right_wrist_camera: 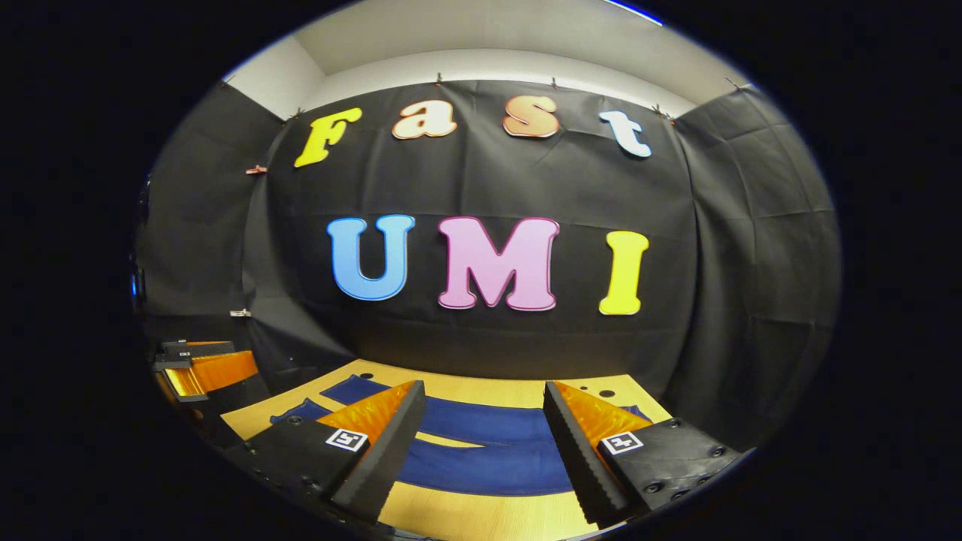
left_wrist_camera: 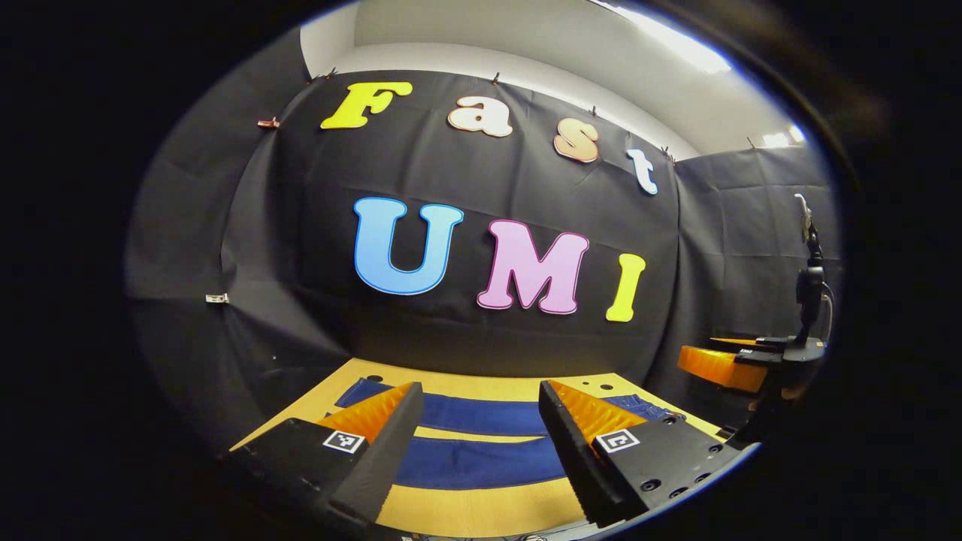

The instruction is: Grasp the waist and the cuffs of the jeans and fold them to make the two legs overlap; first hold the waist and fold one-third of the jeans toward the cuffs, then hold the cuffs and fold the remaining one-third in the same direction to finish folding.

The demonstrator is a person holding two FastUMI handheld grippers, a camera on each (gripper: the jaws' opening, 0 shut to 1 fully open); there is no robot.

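Lying flat on the table (left_wrist_camera: pixel 481 511), the jeans (left_wrist_camera: pixel 481 462) show both legs apart at 6 o'clock, so no fold is made. The left gripper (left_wrist_camera: pixel 481 443) and right gripper (right_wrist_camera: pixel 485 443) hover spread wide, empty; every fold remains.

Jeans (left_wrist_camera: pixel 481 462) – solid dark blue, no wash pattern visible. Table (left_wrist_camera: pixel 481 511) – light yellowish wood tone, a few small dark holes near the far edge. Booth wall cloth (left_wrist_camera: pixel 248 225) – plain black. Ceiling and upper wall (right_wrist_camera: pixel 488 37) – off-white.
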